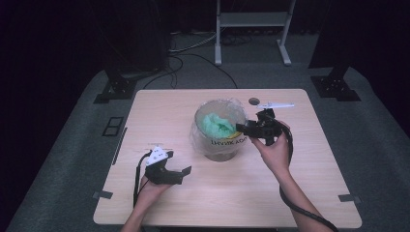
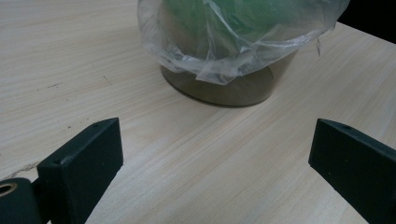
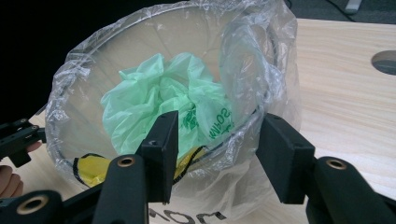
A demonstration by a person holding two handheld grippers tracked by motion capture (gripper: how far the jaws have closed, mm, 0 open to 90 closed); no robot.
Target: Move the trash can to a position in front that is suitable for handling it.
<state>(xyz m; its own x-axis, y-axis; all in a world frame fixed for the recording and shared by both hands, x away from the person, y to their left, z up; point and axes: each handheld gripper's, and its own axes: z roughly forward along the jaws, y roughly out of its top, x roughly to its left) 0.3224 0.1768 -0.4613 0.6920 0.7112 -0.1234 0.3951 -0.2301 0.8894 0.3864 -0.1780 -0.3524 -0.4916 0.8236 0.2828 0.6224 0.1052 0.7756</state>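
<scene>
In the high view the left tool [image 1: 186, 170] rests released on the counter [image 1: 290, 193] while the right tool [image 1: 240, 127] reaches the bin's [image 1: 220, 150] rim, the left gripper view shows wide jaws facing the bin, and the right gripper view shows parted jaws straddling its clear liner [image 3: 243, 56] around a crumpled green bag [image 3: 159, 98].

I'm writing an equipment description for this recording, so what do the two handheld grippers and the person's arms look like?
Both are black, each with two blocky, flat-faced black jaws on arms with brass-coloured pivot pins. The left gripper carries a pale three-cornered plate on top, and a black cable trails from it toward the table edge. The right gripper has a thicker black cable looping back along the forearm. The forearms are bare, with no sleeves or gloves to be seen.
</scene>
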